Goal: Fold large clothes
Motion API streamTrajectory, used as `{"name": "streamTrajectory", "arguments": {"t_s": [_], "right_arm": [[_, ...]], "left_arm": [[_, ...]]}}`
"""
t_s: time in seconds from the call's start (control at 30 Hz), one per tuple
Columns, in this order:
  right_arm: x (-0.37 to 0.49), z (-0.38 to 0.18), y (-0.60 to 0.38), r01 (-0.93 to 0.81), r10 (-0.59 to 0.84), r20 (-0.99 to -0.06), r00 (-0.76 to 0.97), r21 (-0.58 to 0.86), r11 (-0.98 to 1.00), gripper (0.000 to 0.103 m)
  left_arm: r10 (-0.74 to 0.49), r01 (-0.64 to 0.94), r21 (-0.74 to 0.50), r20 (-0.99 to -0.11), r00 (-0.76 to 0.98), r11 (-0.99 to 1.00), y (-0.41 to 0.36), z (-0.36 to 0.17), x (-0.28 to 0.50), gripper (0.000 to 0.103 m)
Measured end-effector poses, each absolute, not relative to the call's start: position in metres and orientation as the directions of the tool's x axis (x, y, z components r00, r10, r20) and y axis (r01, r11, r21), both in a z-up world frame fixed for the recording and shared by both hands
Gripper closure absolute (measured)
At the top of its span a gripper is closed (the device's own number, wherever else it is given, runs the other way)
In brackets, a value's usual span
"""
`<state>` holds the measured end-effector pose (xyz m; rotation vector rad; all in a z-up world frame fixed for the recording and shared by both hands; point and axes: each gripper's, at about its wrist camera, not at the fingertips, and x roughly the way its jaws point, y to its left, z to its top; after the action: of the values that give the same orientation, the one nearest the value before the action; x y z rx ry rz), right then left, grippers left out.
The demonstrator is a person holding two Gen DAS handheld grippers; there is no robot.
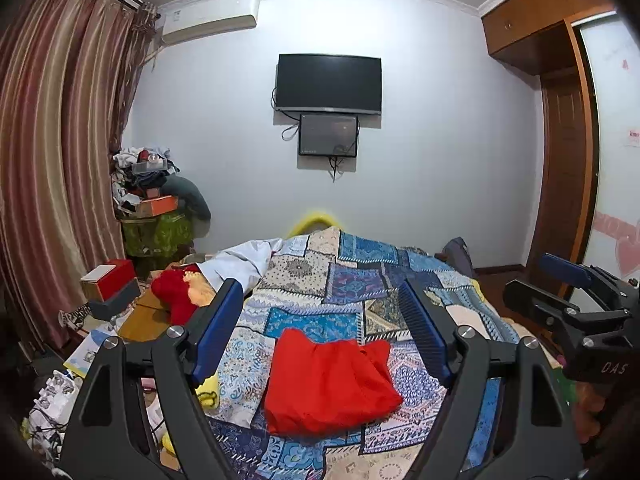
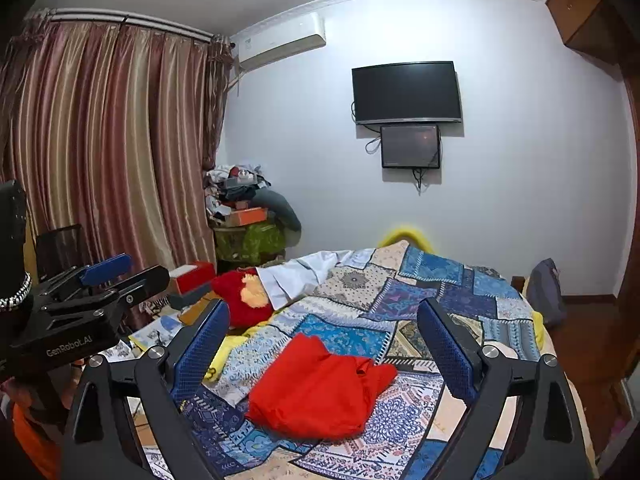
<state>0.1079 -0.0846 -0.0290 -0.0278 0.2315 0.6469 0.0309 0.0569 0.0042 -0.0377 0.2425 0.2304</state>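
garment (image 1: 330, 384) folded, red, mid-quilt (image 1: 316, 292); left tool (image 1: 324, 320) and right tool (image 2: 322, 336) released, above it.

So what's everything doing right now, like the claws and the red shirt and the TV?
Left claw: open, holding nothing, above the bed.
Right claw: open, holding nothing.
Red garment: folded into a lumpy bundle, lying on the quilt, touched by neither claw.
Patchwork quilt: spread over the bed, rumpled.
TV: screen dark.
Small screen below it: dark.
Curtains: drawn shut.
Air conditioner: flap closed.
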Motion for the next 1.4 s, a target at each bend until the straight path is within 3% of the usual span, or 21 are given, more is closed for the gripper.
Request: {"name": "streamTrajectory", "arguments": {"t_s": [0.7, 0.9, 1.07, 1.4], "right_arm": [[0.119, -0.043, -0.088, -0.574, 0.575, -0.265, 0.774, 0.090, 0.814, 0.009], [0.119, -0.042, -0.088, -0.573, 0.575, -0.264, 0.774, 0.094, 0.814, 0.009], [0.120, -0.043, -0.088, -0.568, 0.573, -0.272, 0.773, 0.104, 0.816, 0.009], [0.119, -0.043, -0.089, -0.549, 0.556, -0.273, 0.785, 0.111, 0.829, 0.003]], "left_arm": [[0.201, -0.210, -0.009, -0.261, 0.944, 0.978, 0.061, -0.004, 0.036, 0.022], [0.201, -0.208, -0.002, -0.253, 0.946, 0.978, 0.062, -0.005, 0.037, 0.016], [0.199, -0.207, -0.005, -0.249, 0.948, 0.978, 0.063, -0.005, 0.037, 0.003], [0.193, -0.204, -0.016, -0.259, 0.946, 0.979, 0.067, -0.006, 0.037, 0.001]]}}
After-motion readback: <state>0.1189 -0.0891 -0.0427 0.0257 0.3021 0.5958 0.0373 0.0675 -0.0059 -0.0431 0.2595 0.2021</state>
